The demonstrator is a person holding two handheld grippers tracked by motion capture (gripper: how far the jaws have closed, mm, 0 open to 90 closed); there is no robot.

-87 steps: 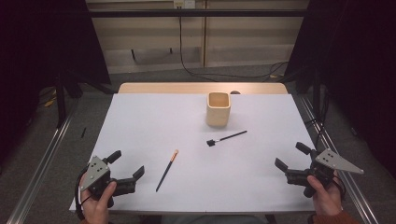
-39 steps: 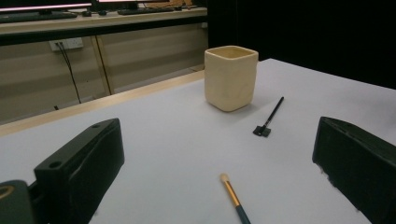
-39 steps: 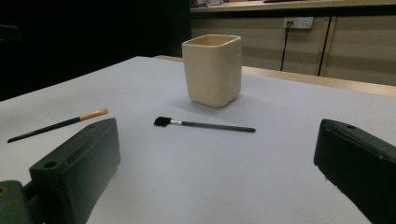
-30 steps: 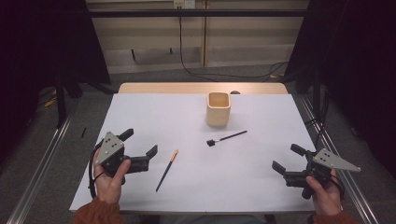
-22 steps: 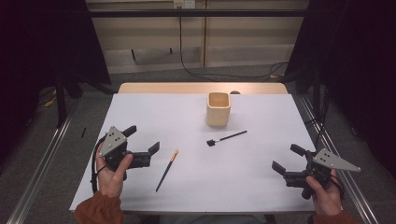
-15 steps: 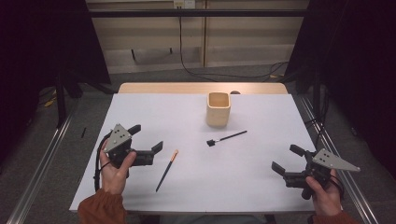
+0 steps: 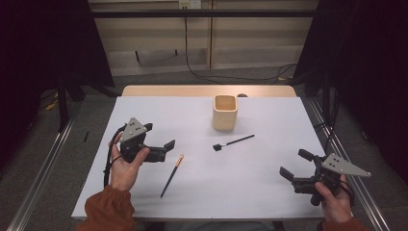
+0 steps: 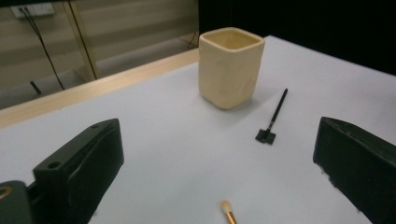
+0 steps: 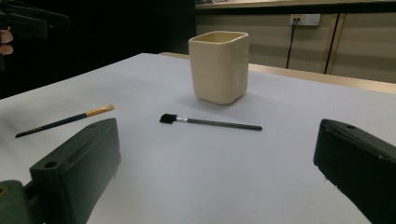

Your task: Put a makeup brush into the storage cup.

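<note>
The slim dark-handled brush with a gold ferrule and pale bristle tip (image 7: 172, 175) lies flat on the white table (image 7: 250, 192), slanting from its tip near the table's middle-left down toward the person's edge. The left gripper (image 7: 160, 144) is nearest to it, held above the table just to the left of the brush's tip end, with its jaws pointing right and slightly away from the person. The left hand (image 7: 124, 166) grips it from below, palm turned up, the rust-coloured sleeve (image 7: 108, 211) coming in from the bottom edge. Its jaws stand wide apart and hold nothing. In the left gripper view the brush's pale tip (image 8: 227, 208) sits low between the two jaws, apart from both.

The right gripper (image 7: 294, 165) is held low over the table's right front corner, well apart from that brush, its jaws aimed left toward the middle. The right hand (image 7: 332, 195) holds it from behind. Its jaws too are spread wide and empty.

A short black brush with a square dark head (image 7: 233, 142) lies near the table's centre, between the two grippers. Just behind it stands a cream square ceramic cup (image 7: 225, 112), upright and open at the top. In the right gripper view the black brush (image 9: 210, 122) lies in front of the cup (image 9: 218, 67), with the gold-ferruled brush (image 9: 65, 120) off to the left.
</note>
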